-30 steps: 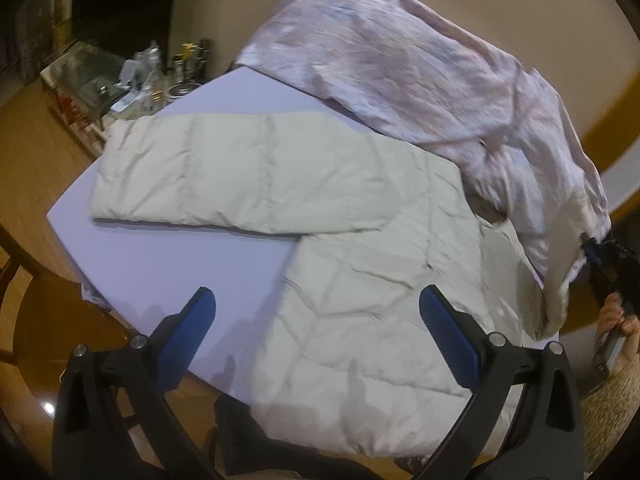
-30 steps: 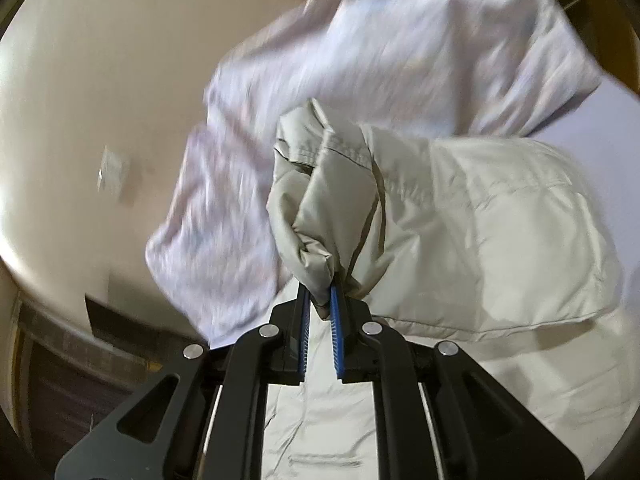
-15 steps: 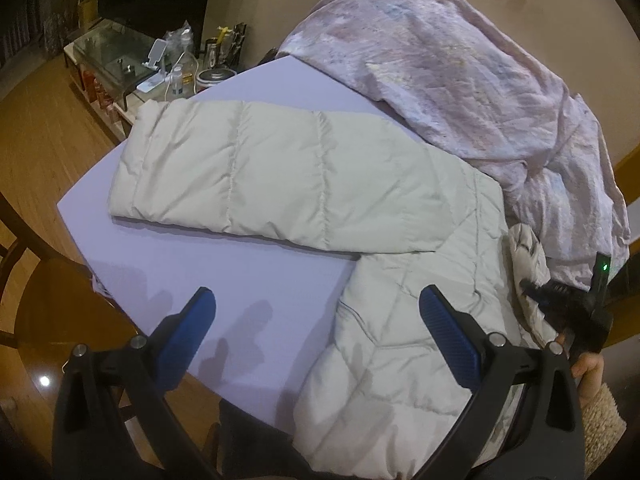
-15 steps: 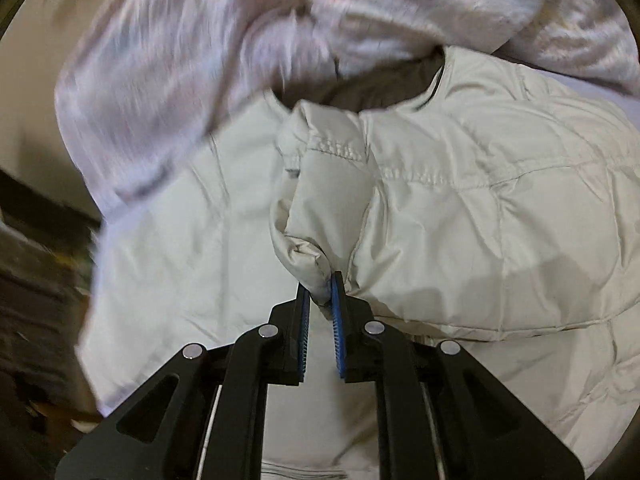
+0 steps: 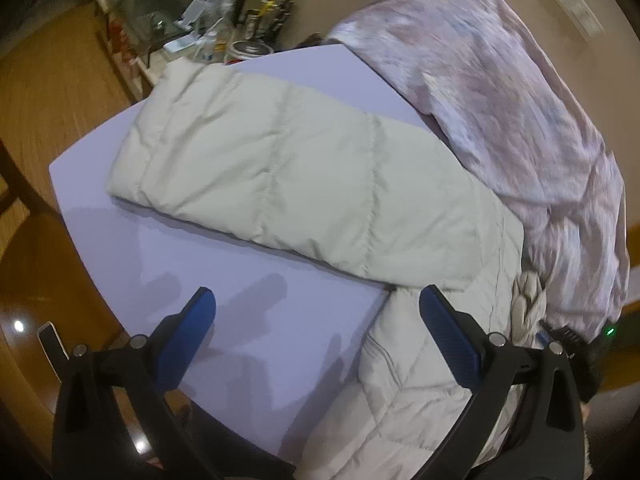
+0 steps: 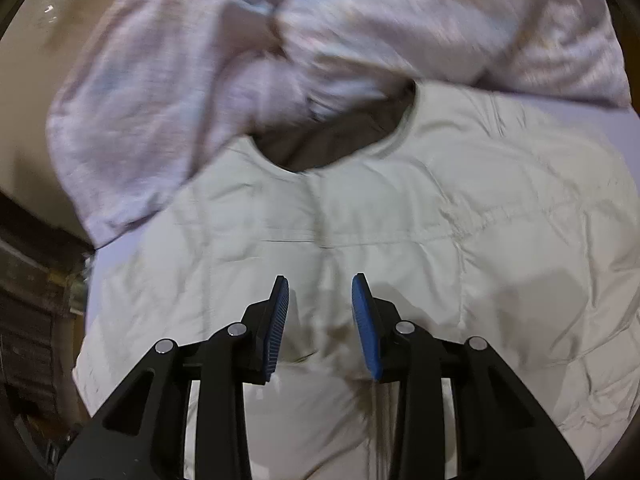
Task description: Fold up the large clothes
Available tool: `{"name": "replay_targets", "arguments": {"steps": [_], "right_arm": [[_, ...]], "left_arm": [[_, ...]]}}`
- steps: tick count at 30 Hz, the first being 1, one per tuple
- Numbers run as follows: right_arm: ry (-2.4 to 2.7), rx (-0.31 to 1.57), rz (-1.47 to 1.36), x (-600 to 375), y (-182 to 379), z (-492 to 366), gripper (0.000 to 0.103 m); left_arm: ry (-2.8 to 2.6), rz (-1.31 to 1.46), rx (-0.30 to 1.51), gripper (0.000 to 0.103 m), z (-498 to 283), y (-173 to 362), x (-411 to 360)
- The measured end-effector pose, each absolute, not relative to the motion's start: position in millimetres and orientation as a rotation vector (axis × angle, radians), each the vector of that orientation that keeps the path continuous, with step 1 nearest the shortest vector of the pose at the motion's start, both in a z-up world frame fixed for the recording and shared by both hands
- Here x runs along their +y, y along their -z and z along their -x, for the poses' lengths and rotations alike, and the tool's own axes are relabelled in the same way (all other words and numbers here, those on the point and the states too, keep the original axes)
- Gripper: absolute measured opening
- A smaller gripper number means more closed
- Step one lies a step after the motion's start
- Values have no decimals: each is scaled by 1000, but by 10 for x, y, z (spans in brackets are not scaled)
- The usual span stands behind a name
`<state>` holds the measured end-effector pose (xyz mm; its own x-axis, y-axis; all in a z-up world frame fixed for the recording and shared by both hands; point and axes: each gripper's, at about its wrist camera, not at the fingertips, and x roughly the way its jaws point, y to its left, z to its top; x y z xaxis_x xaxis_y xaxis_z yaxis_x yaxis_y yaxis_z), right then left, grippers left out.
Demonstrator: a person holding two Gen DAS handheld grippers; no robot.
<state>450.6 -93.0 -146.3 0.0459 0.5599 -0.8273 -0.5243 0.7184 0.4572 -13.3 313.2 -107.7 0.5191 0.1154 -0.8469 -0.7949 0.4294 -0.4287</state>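
A cream quilted puffer jacket lies on a lilac table, one sleeve stretched out to the left. My left gripper is open and empty, hovering over the table's near edge beside the jacket's body. My right gripper is open and empty just above the jacket's upper body, below its neck opening. In the left wrist view the right gripper shows at the far right beside a bunched piece of jacket fabric.
A crumpled pink-lilac sheet is heaped along the table's far side, against the jacket's collar. A cluttered side table stands at the far left. Wooden floor and a chair lie to the left.
My right gripper has opened and let go of the bunched jacket fabric, which now lies flat on the jacket. My left gripper has shifted its view leftward over the table.
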Motion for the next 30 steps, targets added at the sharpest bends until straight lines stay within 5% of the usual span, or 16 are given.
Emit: {"name": "replay_targets", "arguments": {"steps": [11, 15, 22, 27, 30], "right_arm": [[-817, 1328, 241, -541, 1748, -4279, 37], [-837, 1321, 219, -550, 1748, -4282, 37], [-833, 1312, 210, -576, 1761, -4295, 37], [-837, 1301, 208, -587, 1752, -4277, 37], [-841, 1300, 208, -583, 1761, -4269, 37]], "left_arm": [[-786, 1196, 683, 99, 442, 1383, 3620], [-840, 1294, 607, 79, 562, 1530, 3772], [-892, 1412, 431, 65, 770, 1690, 3919], [-894, 1526, 342, 17, 933, 1878, 3992], [-864, 1564, 302, 9, 1005, 1962, 4042]]}}
